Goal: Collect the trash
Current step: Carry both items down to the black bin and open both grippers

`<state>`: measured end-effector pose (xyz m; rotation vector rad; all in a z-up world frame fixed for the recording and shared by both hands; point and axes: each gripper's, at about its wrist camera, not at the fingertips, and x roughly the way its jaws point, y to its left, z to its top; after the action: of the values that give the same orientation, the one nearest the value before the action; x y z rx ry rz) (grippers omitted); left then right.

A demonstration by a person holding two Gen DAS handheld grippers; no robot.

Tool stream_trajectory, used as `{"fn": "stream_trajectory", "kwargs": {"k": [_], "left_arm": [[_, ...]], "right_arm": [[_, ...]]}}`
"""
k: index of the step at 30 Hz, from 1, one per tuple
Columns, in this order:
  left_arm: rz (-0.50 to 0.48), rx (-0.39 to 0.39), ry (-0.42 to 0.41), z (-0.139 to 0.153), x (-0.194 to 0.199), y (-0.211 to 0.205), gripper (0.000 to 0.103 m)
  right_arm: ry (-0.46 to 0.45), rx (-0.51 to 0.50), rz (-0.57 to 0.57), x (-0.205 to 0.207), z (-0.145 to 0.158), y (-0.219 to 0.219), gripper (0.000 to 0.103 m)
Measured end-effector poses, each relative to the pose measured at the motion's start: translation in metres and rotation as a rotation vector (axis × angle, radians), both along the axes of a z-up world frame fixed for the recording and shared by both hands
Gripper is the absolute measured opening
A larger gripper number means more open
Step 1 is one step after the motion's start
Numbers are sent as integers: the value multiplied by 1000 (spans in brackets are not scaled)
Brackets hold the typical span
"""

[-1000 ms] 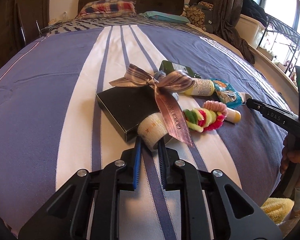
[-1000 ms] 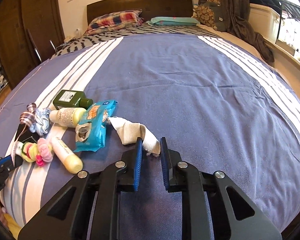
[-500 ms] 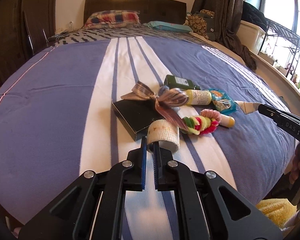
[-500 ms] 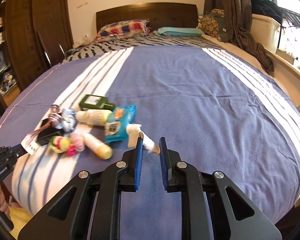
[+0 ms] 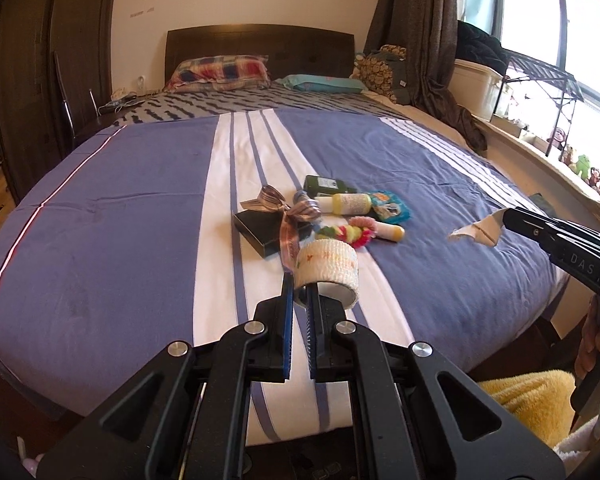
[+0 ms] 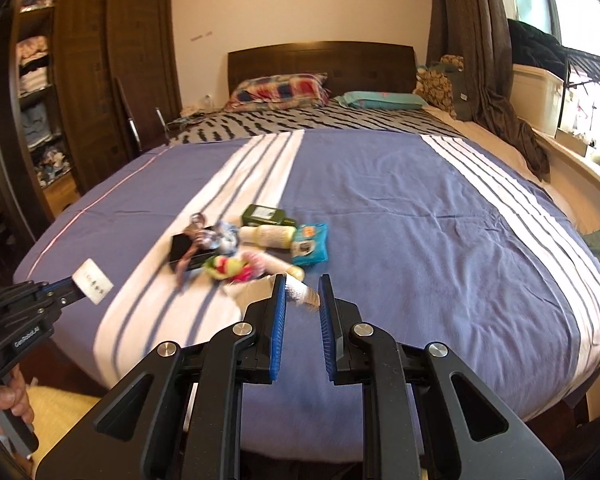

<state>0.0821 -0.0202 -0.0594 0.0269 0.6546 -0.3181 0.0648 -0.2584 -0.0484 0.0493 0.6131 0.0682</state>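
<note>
Your left gripper (image 5: 298, 294) is clamped on the wall of a white bandage roll (image 5: 326, 269), lifted clear of the bed (image 5: 120, 208), presumably so it carries off without dragging. Your right gripper (image 6: 302, 296) pinches a loose strip of bandage (image 6: 300, 292), also raised. At twelve o'clock beyond both lie a black box (image 5: 260, 228), bottles (image 5: 346, 202) and a blue packet (image 5: 392, 206), well apart from your grip. The bed's near edge sits just below, leaving open room to draw back.

Blue bedspread (image 5: 120, 200) with white stripes; plaid pillow (image 5: 220, 72).
</note>
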Motion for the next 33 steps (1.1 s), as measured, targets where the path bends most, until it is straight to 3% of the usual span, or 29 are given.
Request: {"fn": "stream_trajectory", "kwargs": {"k": [7,14,33], "left_arm": [[-25,-1,0,-3,-43,-1,4],[-39,1,65,-28,-72,0,4],[-92,37,375,-154,-86,-10,4]], "right_arm": [[-6,22,30,-47,-2,17,17],[57,35,60,-76,-34,31,17],[354,30,96,-87,-151,49,17]]}}
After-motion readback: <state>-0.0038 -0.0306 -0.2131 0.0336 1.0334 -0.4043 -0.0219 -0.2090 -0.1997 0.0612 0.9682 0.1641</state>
